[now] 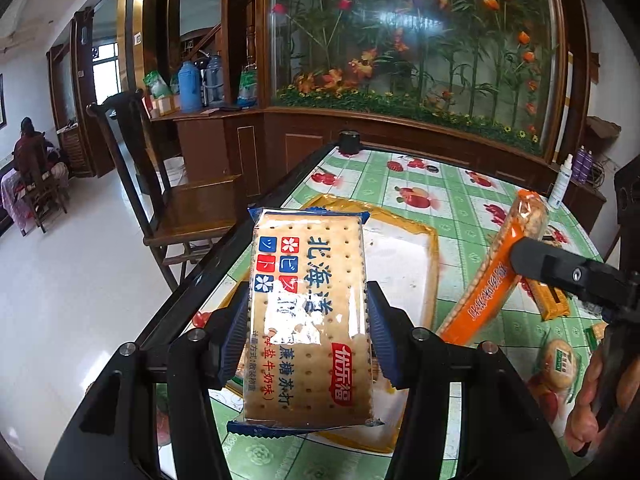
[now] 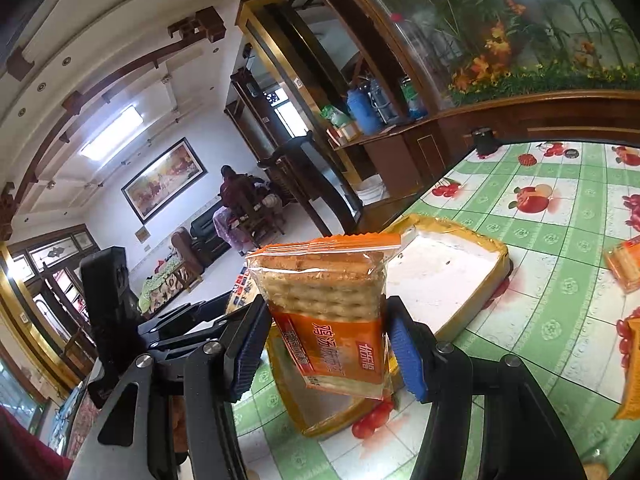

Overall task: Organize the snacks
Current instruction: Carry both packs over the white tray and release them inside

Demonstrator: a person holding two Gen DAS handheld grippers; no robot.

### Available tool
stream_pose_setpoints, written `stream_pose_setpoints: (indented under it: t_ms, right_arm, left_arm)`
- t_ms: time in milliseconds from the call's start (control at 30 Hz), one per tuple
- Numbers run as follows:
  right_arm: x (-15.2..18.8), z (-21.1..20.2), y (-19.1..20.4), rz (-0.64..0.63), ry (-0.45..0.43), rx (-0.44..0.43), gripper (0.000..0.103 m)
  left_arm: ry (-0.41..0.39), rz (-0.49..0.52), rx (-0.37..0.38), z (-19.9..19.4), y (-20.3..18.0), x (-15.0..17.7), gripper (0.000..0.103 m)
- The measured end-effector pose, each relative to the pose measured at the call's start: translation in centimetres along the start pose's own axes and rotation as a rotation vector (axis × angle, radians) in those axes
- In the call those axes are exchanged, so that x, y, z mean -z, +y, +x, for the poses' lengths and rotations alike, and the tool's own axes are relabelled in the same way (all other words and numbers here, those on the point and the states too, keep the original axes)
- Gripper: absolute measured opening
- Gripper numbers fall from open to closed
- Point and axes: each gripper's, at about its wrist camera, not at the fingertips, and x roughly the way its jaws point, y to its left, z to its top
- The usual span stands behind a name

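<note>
Green-checked, fruit-printed tablecloth (image 1: pixel 404 184) covers the work surface beneath both grippers.

Nearest the left wrist camera, the left gripper (image 1: pixel 307 322) is clamped on a blue-edged soda cracker pack (image 1: pixel 308 316). The blue pads press both long sides of the pack, which stands face-up between the fingers and extends forward past the fingertips. The pack hangs above a shallow yellow-rimmed tray (image 1: pixel 430 248) with a white floor.

Nearest the right wrist camera, the right gripper (image 2: pixel 326 330) is closed on an orange cracker pack (image 2: pixel 326 312). Its pads bear on the pack's two sides, and the clear top end, showing stacked crackers, rises above the fingertips. This pack is also held above the tray (image 2: pixel 496 276), at its near edge. In the left view, the same orange pack (image 1: pixel 500 264) appears tilted, to the right of the tray.

Further items lie on the cloth:
- a round biscuit packet (image 1: pixel 558 364) at the right of the left view;
- orange packets (image 2: pixel 624 264) at the right edge of the right view.

Beyond the table stand a wooden chair (image 1: pixel 188 200), a wooden cabinet fronted by a glass panel of artificial flowers (image 1: pixel 400 40), and a blue thermos (image 1: pixel 189 86). At the far end of the room, a person (image 1: pixel 28 148) sits on a chair.
</note>
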Motion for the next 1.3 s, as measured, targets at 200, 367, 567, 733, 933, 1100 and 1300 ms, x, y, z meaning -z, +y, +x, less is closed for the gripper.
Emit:
stream_pose_setpoints:
  t_ms: [200,367,567,733,933,1100,1300]
  right_arm:
    - [-0.4,2.1,-1.4,0.039,0.004,0.002,0.059]
    - [-0.8,4.2,-2.6,0.054,0.032,0.014,0.059]
    - [-1.2,6.1,-4.1,0.081,0.047,0.035,0.058]
    - [-1.6,7.3,-4.9,0.096,0.052,0.043,0.057]
    - [-1.7,9.2,-6.1,0.144,0.068,0.048,0.057]
    - [-1.2,10.6,-7.2,0.192,0.08,0.044,0.057]
    - [-1.2,11.1,-7.5,0.206,0.074,0.084,0.057]
  left_arm:
    - [0.024,0.002,-0.012,1.6,0.7,0.0,0.054]
    - [0.043,0.016,-0.024,3.1,0.8,-0.5,0.054]
    - [0.066,0.033,-0.03,4.9,0.6,-1.0,0.054]
    - [0.084,0.038,-0.031,6.0,0.6,-1.0,0.054]
    - [0.108,0.042,-0.034,7.2,0.8,-1.1,0.054]
    - [0.123,0.045,-0.033,7.7,0.9,-1.2,0.054]
    - [0.144,0.049,-0.027,8.6,0.8,-1.6,0.054]
